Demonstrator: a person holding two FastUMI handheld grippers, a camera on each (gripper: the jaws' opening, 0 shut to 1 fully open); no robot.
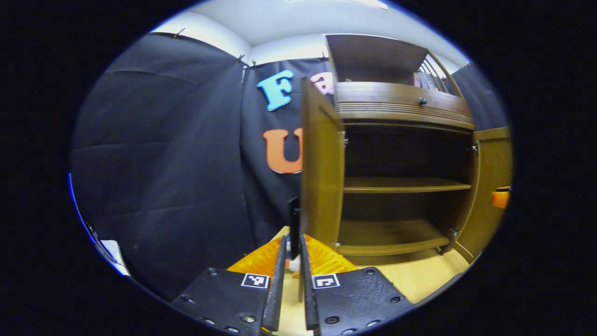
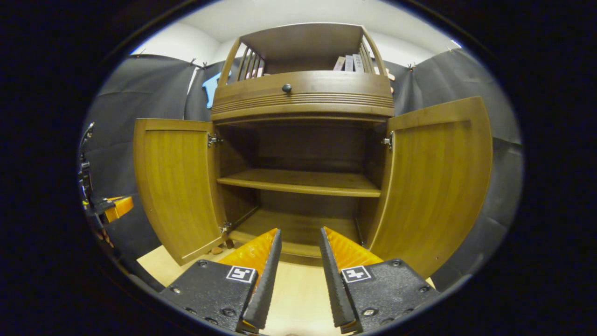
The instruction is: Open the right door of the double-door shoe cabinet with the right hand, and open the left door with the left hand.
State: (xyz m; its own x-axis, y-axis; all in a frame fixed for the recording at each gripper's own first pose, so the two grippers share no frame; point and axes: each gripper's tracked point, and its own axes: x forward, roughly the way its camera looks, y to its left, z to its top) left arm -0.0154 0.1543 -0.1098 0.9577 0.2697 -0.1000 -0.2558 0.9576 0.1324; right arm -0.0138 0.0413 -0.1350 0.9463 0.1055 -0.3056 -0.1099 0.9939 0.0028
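Shoe cabinet stands straight ahead of you in the right gripper view, against the black cloth wall, with both of its doors swung out. You have two doors, one middle shelf, one bottom board, one drawer front with a single round dark knob, and an open top rack where a few upright books lean at the right.

The left door hangs wide, its inner face towards you, its free edge near the far-off left gripper at the picture's rim. The right door stands open too, its lower corner close beside your right gripper. Between the doors the dark interior is open room — your right gripper points into that gap, its fingers spread well apart and gripping nothing.

In the left gripper view the left door is edge-on, and your left gripper sits at its free edge with its fingers drawn narrow about a dark handle; whether both pads press on it, you cannot tell.

The cabinet is brown wood with a vertical grain and a ribbed band under the drawer; small metal hinges show at the door corners. It rests on a pale, smooth wooden floor.
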